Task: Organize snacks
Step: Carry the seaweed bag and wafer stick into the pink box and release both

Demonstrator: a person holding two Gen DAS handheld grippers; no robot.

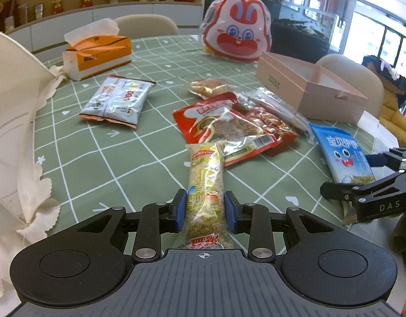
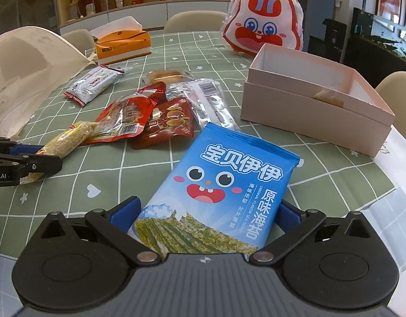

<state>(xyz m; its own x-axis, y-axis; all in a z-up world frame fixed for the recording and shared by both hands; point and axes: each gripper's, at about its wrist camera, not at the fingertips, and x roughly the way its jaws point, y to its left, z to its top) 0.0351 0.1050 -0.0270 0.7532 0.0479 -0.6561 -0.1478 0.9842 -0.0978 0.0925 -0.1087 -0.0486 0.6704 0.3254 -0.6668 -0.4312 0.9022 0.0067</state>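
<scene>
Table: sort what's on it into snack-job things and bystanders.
Job:
yellow rice bar, between the left gripper jaws
blue seaweed pack, between the right gripper jaws
red snack packs
silver pack
pink box

Bystanders:
tissue box
rabbit bag

- You have a green checked tablecloth [image 1: 102, 158] with white hearts and arrows under everything.
- At the far left an orange and white tissue box [image 1: 100, 52] sits on it, a white tissue sticking up from its slot.
- Along the near left edge a cream cloth bag [image 1: 15, 100] lies slumped, its scalloped trim resting on the tablecloth.
- Beyond the far edge you can see beige chair backs [image 2: 195, 21].
- On the far wall, a shelf [image 2: 155, 0] carries small figurines and a vase.
- At the far right, a dark glass cabinet [image 2: 382, 26] stands.
</scene>
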